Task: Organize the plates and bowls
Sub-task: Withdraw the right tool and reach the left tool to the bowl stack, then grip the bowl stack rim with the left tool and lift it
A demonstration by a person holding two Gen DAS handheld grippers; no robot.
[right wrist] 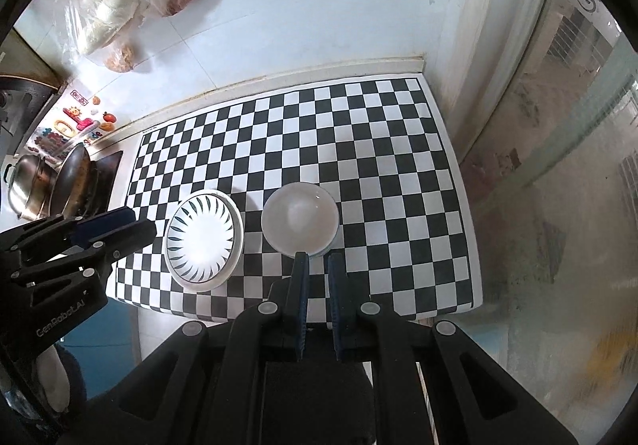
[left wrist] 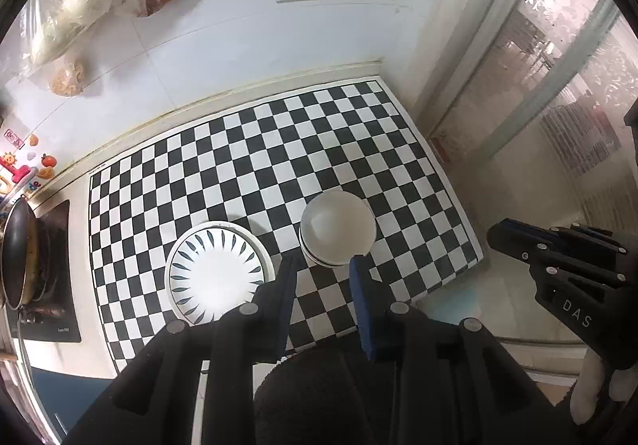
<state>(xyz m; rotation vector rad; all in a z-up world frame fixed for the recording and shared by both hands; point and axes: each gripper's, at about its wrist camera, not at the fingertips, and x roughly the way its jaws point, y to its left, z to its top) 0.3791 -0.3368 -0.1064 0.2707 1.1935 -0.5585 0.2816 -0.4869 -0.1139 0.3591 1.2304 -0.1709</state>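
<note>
A: Left wrist view, left to right. Wok [left wrist: 18, 251] at the left edge on the stove. Patterned plate [left wrist: 217, 271] lower centre on the checkered mat [left wrist: 279, 150], apparently sitting on a second plate, whose rim shows beneath. White bowls [left wrist: 338, 229] just right of it, stacked; a lower rim is visible.

B: Grippers?

A: Left gripper [left wrist: 323, 265] has its fingers spread, nothing between them, tips hanging over the gap between plate and bowls. Right gripper [right wrist: 318, 259] has its fingers close together with a narrow gap, empty, tips at the bowls' near rim.

B: Step?

A: Judged late: plates and bowls each look stacked. If anything remains, the next move calls for squaring up the stacks.

B: Unclear items?

A: How many are in each stack cannot be counted. Bagged goods [right wrist: 107, 12] in the upper left are blurred. Behind the glass at right, nothing is legible.
</note>
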